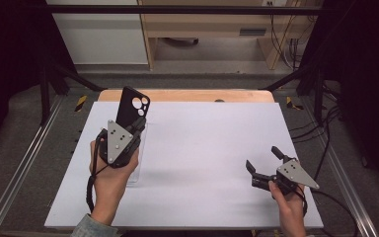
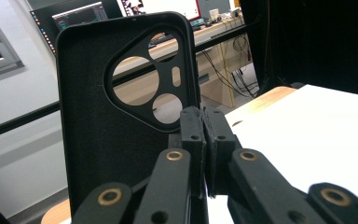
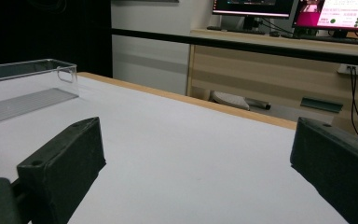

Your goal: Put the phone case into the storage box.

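A black phone case [image 1: 132, 106] with a rounded-triangle camera cut-out stands upright above the left side of the white mat [image 1: 202, 148]. My left gripper [image 1: 137, 126] is shut on its lower edge. In the left gripper view the case [image 2: 102, 130] rises just left of the pressed-together jaws of the left gripper [image 2: 205, 133], inner side facing the camera. My right gripper [image 1: 262, 158] rests low at the right front of the mat, open, with nothing between its jaws. The right gripper view has that gripper [image 3: 198, 163] spread wide over bare mat.
A clear plastic tray [image 1: 136, 165] lies on the mat under my left hand; it also appears at the far left of the right gripper view [image 3: 23, 88]. A wooden table edge [image 1: 187, 95] borders the mat at the back. Metal frame rails run along both sides.
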The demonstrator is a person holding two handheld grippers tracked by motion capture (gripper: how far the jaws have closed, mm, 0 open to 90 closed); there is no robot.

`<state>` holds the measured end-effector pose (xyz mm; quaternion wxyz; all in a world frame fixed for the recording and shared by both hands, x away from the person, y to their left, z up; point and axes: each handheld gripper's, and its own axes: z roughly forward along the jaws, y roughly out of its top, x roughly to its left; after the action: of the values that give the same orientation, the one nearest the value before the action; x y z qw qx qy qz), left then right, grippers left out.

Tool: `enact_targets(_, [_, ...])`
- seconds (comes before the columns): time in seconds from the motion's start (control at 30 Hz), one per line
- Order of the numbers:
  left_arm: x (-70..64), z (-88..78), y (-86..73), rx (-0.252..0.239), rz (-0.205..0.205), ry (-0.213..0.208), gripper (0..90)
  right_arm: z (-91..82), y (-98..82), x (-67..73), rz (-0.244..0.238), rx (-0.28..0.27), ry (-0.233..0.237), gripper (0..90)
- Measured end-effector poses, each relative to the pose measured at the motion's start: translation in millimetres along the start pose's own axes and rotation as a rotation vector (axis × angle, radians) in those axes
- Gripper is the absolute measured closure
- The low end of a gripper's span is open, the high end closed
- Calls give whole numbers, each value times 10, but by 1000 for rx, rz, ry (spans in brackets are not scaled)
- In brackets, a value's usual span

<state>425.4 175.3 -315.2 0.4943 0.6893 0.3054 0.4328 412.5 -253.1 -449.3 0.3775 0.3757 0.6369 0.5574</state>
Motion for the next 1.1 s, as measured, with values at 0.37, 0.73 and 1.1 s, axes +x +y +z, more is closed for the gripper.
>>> enact_targets(0.37, [114,-53,-28,-11,-63,14,876,-43,0,21,-13,-12,21,34])
enact_targets(0.73, [212,-86,-57,-21,-106,34,876,-92,-25,14,-9,-6,36,36])
enact_targets(1.1, [278,-109,-72,-19,-125,47,876,-101,-57,48,-9,2,52,35])
